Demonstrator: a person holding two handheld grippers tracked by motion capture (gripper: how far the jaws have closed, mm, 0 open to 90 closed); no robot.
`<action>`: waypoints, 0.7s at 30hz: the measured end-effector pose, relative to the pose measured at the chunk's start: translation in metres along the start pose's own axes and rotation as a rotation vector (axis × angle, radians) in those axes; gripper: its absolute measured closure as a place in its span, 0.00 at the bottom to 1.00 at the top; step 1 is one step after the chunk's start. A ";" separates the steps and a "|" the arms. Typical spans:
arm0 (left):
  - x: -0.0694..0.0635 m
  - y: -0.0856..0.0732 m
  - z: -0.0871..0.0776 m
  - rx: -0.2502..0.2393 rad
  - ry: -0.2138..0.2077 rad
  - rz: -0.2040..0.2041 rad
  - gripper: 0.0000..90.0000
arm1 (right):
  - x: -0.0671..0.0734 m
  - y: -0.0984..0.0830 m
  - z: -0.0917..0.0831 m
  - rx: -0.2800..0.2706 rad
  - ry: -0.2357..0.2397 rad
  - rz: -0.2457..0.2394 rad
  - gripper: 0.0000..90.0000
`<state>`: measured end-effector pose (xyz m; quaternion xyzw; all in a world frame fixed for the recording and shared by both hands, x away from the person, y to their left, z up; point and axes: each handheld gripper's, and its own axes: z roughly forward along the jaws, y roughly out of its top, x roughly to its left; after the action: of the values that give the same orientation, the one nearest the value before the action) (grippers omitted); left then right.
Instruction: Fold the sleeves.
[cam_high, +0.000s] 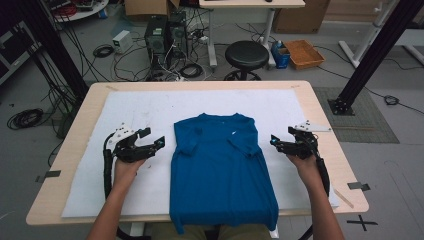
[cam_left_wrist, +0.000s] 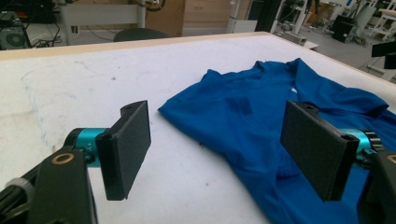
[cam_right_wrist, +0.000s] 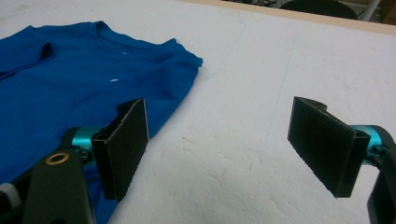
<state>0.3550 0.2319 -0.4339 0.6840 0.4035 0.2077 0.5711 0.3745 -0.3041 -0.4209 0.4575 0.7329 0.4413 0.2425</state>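
Observation:
A blue T-shirt lies flat in the middle of the white cloth-covered table, sleeves folded inward, collar away from me and hem hanging over the near edge. My left gripper hovers just left of the shirt's shoulder, jaws wide apart with nothing between them; in the left gripper view the shirt spreads beyond and to the right. My right gripper sits by the shirt's right side, also open and empty; in the right gripper view the shirt lies at the left.
The wooden table edge frames the white cover. Beyond the table stand a black stool, computer towers with tangled cables, and a cardboard tray. Black frame posts rise at both sides.

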 end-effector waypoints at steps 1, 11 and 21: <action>0.000 0.000 0.000 0.000 0.000 0.000 0.27 | -0.002 -0.001 0.000 -0.004 -0.008 0.001 0.22; -0.003 0.001 -0.004 -0.025 -0.016 0.021 0.27 | -0.003 -0.002 -0.005 -0.026 -0.013 0.007 0.22; -0.001 0.003 -0.004 -0.033 -0.006 0.014 0.27 | -0.007 -0.007 -0.007 -0.023 -0.022 0.019 0.22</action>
<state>0.3527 0.2334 -0.4301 0.6780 0.3935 0.2164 0.5819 0.3688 -0.3148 -0.4237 0.4663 0.7208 0.4469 0.2516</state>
